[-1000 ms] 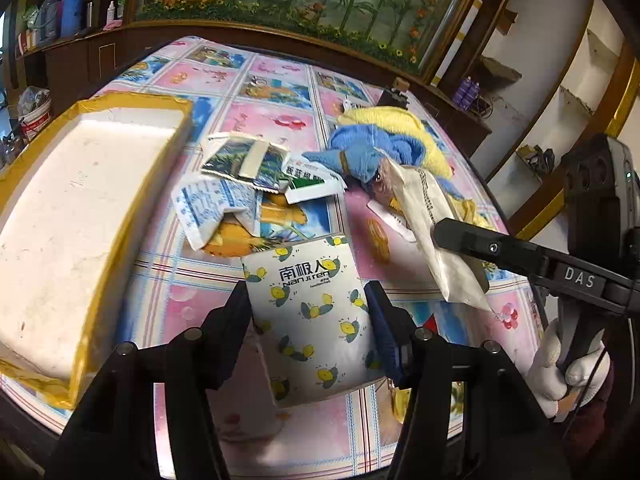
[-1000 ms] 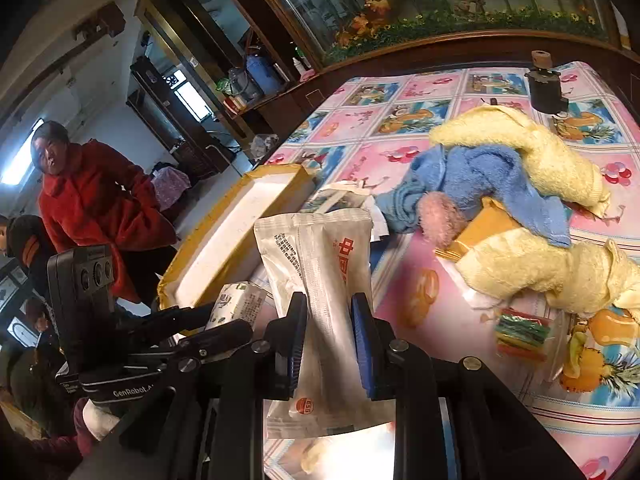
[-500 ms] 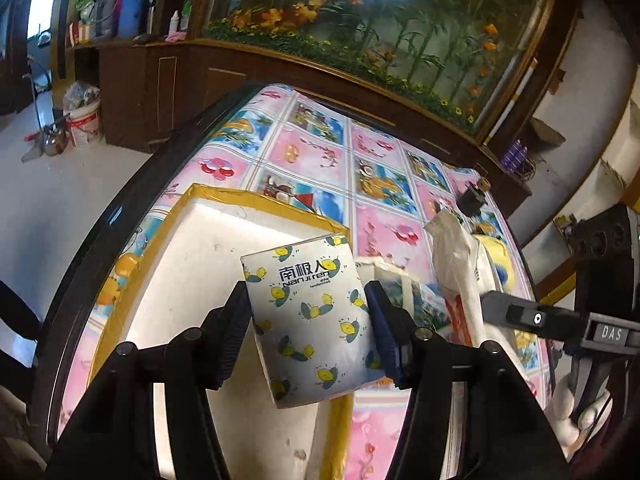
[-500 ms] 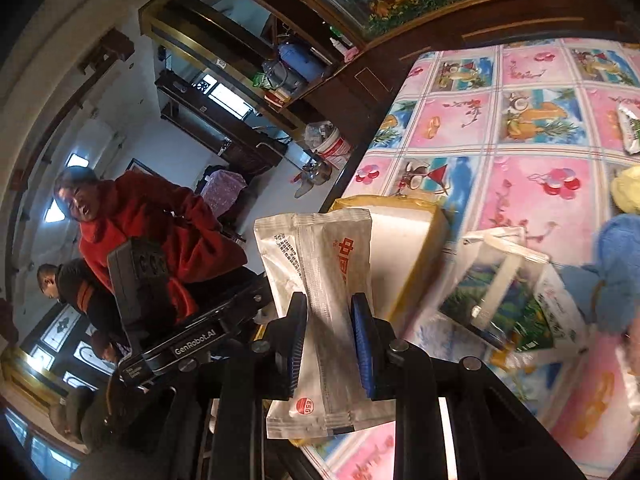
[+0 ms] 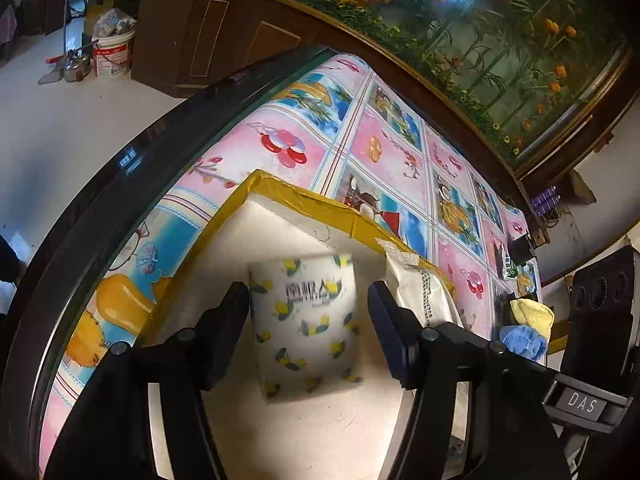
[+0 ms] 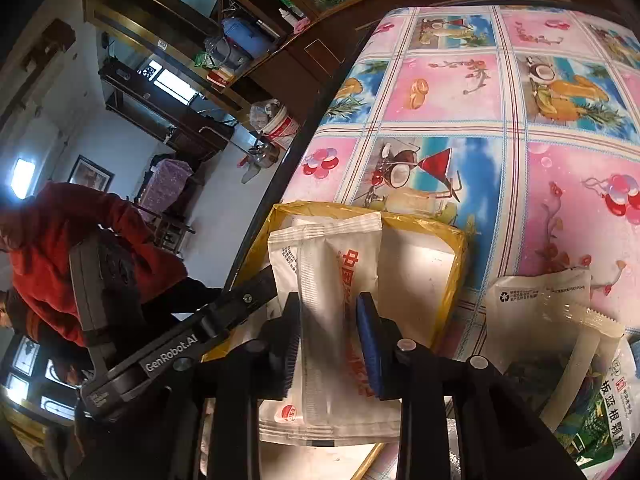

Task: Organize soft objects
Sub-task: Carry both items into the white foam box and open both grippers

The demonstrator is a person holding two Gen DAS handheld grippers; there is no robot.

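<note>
Two grippers over the foam box (image 5: 280, 216): left gripper (image 5: 308, 320) parted around tissue pack (image 5: 306, 320), right gripper (image 6: 330, 344) clamping white pouch (image 6: 332, 276).

A home: fruit-print tablecloth (image 5: 384, 148), wooden cabinets (image 5: 224, 36), aquarium (image 5: 500, 28).

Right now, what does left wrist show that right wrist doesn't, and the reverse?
Left wrist only: the tissue pack lying in the foam box, the left gripper open around it with a gap at each finger, and yellow and blue towels far off.

Right wrist only: the right gripper shut on the white pouch, a green-print packet on the table, and a person in red.

Both: the box, the white pouch, the tablecloth, the bucket.
</note>
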